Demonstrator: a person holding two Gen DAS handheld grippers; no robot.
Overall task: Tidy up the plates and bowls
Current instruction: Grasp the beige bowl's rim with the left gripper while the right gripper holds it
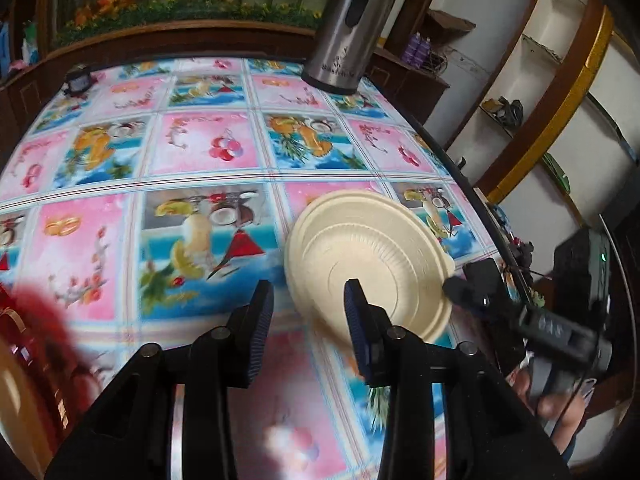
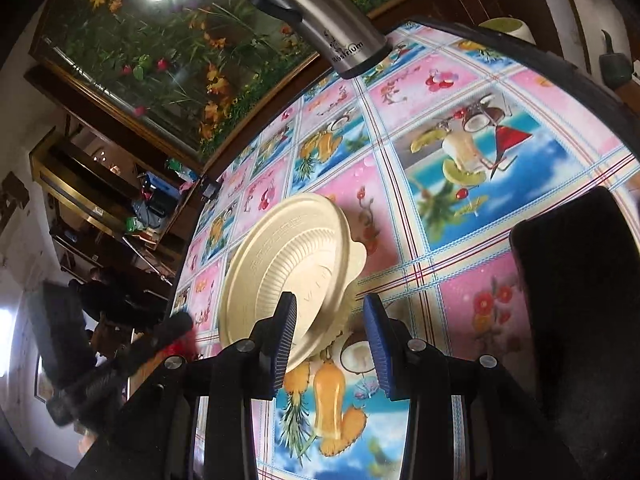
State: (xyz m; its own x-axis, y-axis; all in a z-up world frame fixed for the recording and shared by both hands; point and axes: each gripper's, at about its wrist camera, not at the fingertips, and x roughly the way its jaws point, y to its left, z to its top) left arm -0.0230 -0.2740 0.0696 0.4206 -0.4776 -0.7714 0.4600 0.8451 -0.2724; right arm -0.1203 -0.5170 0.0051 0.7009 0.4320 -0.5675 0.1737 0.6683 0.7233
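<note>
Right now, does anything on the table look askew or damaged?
Nothing looks damaged or spilled. The cream plates lie stacked on the tablecloth, the upper one slightly off-centre on the lower. The steel flask stands upright at the far edge.

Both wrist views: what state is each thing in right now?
Cream ribbed disposable plates: nested stack lying on the patterned tablecloth, not gripped.
Steel thermos jug: upright, lid on.
Left tongs: open, nothing between them.
Right tongs: open, nothing between them.
</note>
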